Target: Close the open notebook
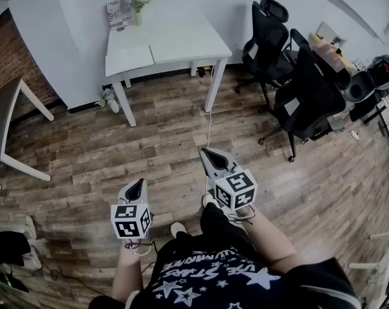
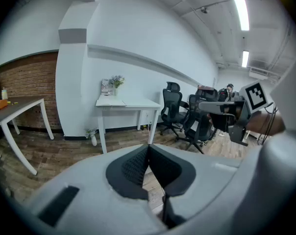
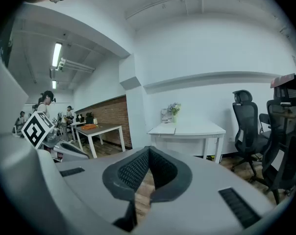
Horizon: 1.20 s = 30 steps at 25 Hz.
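The open notebook (image 1: pixel 131 58) lies flat on the left part of a white table (image 1: pixel 181 40) against the far wall. It also shows in the left gripper view as an open notebook (image 2: pixel 110 102) and in the right gripper view as an open notebook (image 3: pixel 165 130). Both grippers hang over the wooden floor, well short of the table. My left gripper (image 1: pixel 138 183) is shut with nothing in it, pads together (image 2: pixel 148 146). My right gripper (image 1: pixel 207 152) is a little further forward, likewise shut and empty (image 3: pixel 148 149).
A flower vase (image 1: pixel 138 8) and a printed card (image 1: pixel 119 13) stand at the table's back. Black office chairs (image 1: pixel 301 89) crowd the right. A grey table (image 1: pixel 4 124) stands at the left by the brick wall. A small vase (image 1: pixel 109 99) and a cable (image 1: pixel 209 124) are on the floor.
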Motion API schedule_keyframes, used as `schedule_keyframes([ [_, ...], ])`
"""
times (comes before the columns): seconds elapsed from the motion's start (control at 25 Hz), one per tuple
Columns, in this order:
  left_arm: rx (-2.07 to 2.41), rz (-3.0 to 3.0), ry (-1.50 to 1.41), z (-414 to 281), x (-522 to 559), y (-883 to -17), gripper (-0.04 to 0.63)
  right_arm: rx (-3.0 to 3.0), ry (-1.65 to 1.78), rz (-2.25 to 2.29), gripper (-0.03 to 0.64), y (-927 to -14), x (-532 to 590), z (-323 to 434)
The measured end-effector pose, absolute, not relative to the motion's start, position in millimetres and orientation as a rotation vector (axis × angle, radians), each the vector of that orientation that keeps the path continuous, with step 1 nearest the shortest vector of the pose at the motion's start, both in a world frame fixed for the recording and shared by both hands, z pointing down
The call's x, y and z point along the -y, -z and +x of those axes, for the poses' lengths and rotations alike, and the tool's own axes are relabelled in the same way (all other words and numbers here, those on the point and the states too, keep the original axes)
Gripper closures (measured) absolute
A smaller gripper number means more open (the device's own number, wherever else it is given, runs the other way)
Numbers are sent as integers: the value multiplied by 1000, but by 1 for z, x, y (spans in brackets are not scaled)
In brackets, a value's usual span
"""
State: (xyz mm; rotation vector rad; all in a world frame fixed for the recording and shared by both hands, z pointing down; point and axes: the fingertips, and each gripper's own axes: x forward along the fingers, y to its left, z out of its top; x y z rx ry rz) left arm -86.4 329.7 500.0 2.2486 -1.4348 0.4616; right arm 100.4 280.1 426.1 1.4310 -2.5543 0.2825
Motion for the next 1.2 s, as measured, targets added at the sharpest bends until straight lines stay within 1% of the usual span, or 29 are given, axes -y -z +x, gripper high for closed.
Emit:
schedule_keyframes([
  [0.56,1483,2207,-413,-126,-337,-502,575,2555,-289,1430,615,-436,-275,77],
  [0.96,1598,2261,-331,-138,-295,-477,572,2599,-357,1440,615,-442,-243,70],
  [1.0,1603,2260,-325,-138,-288,-475,563,2602,-374,1443,615,-444,-235,71],
  [1.04,1608,2257,-320,-139,-281,-474,531,2607,-391,1442,615,-447,-227,71],
  [1.08,1615,2252,-314,-139,-275,-473,458,2614,-404,1435,615,-449,-218,71],
  [1.12,1625,2246,-310,-141,-267,-473,413,2622,-413,1424,615,-450,-208,70],
  [1.2,1631,2228,-307,-143,-250,-473,387,2637,-416,1400,615,-452,-185,68],
])
